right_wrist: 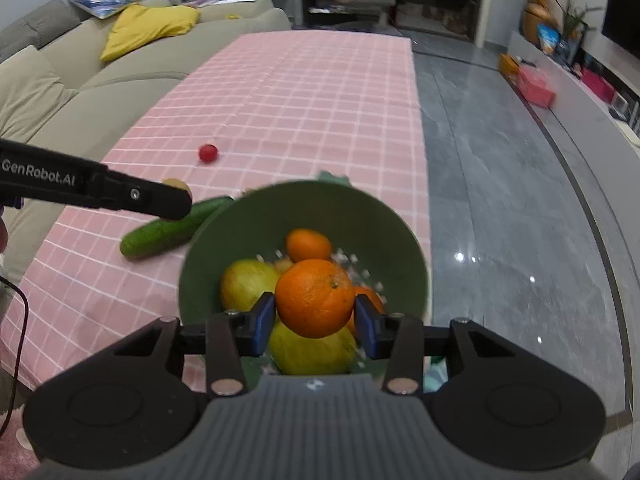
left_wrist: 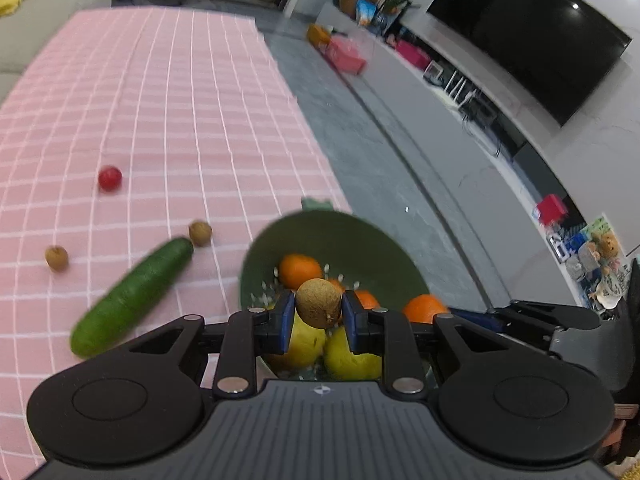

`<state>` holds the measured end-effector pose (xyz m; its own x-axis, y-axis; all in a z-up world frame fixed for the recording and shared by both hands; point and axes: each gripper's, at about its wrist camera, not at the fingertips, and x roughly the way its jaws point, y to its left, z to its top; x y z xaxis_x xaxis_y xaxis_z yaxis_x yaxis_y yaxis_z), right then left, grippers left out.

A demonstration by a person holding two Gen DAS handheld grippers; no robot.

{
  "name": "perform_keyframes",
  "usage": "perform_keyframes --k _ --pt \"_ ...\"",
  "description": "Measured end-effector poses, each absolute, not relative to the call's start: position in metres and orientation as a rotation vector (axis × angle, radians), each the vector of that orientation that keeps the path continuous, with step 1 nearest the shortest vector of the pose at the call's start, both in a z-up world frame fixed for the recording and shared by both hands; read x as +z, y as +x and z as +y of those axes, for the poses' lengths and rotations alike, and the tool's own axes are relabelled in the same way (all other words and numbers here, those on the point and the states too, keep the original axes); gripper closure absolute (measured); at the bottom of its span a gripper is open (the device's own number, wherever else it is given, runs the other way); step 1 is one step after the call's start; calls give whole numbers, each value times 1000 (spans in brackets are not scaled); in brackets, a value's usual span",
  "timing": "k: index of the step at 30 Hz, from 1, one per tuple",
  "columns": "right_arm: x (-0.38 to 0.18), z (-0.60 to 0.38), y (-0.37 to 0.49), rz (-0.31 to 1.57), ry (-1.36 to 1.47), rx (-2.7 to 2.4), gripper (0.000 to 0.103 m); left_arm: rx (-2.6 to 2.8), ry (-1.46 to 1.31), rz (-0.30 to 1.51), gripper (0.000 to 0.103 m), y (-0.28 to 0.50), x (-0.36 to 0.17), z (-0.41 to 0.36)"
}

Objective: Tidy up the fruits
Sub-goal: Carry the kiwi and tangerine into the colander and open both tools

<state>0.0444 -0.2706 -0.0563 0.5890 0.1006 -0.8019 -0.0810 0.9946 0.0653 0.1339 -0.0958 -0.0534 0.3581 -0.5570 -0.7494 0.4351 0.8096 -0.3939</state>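
Note:
A green bowl (left_wrist: 340, 236) (right_wrist: 248, 232) stands at the near right edge of the pink checked tablecloth (left_wrist: 160, 100), with oranges (left_wrist: 299, 270) and yellow-green fruits (right_wrist: 245, 284) inside. My left gripper (left_wrist: 318, 311) is shut on a small brown longan (left_wrist: 319, 302), held above the bowl. Over the same bowl, my right gripper (right_wrist: 315, 316) is shut on an orange (right_wrist: 315, 298). Seen from the right wrist, the left gripper reaches in from the left with the longan (right_wrist: 179, 185) at its tip.
On the cloth left of the bowl lie a cucumber (left_wrist: 132, 298) (right_wrist: 172, 228), two more longans (left_wrist: 200, 233) (left_wrist: 56, 258) and a red cherry tomato (left_wrist: 109, 178) (right_wrist: 208, 153). A beige sofa (right_wrist: 60, 92) runs along the table's left; grey floor (right_wrist: 500, 200) lies to its right.

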Motion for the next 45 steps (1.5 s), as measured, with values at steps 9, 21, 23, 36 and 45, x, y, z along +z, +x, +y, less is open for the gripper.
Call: perform_keyframes --k 9,21,23,36,45 --pt "-68 -278 57 925 59 73 63 -633 -35 1045 75 147 -78 -127" --pt "-98 -291 101 957 147 39 63 -608 84 1068 75 166 -98 -149" --pt "-101 -292 108 958 151 35 63 -602 111 1070 75 167 -100 -152" --pt "-122 -292 129 981 138 12 62 -595 163 1074 75 173 -108 -158" --pt "-123 -292 130 967 131 13 62 -605 156 1068 74 173 -108 -156"
